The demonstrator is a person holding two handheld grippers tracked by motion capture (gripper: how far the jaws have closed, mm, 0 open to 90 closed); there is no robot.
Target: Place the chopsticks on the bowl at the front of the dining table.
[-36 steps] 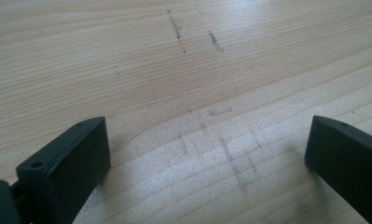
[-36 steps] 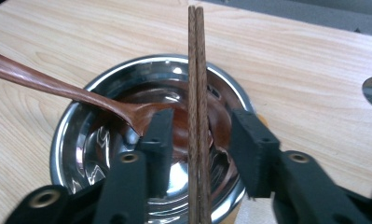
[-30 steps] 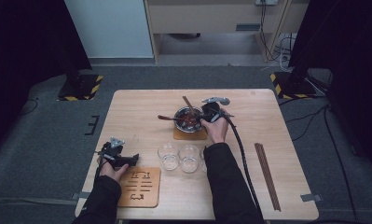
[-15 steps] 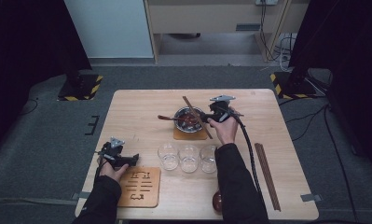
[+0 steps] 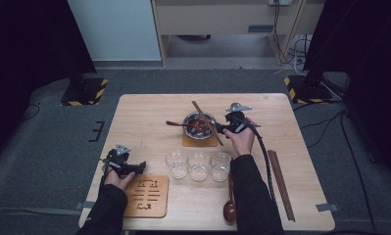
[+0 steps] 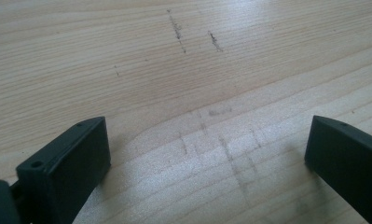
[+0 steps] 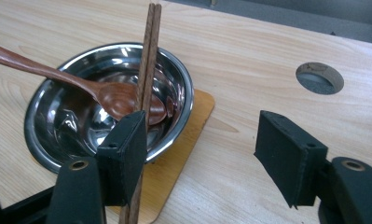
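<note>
the right gripper (image 7: 200,154) has just been opening and its jaws stand apart with nothing between them, just beside the chopsticks (image 7: 146,79) lying across the steel bowl (image 7: 76,116) near the desk's far edge. the left gripper (image 6: 207,158) gapes wide, empty, near the desk's left edge.

Three glasses (image 5: 198,165), two wooden spoons (image 5: 229,205), one steel bowl (image 5: 199,123), two chopstick pairs (image 5: 281,178).

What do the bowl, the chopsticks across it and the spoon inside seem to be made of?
Bowl: polished metal, likely stainless steel, going by its mirror-like reflections. Chopsticks: dark brown wood with visible grain, matte. Spoon: reddish-brown wood, smooth with a slight sheen, possibly lacquered.
</note>
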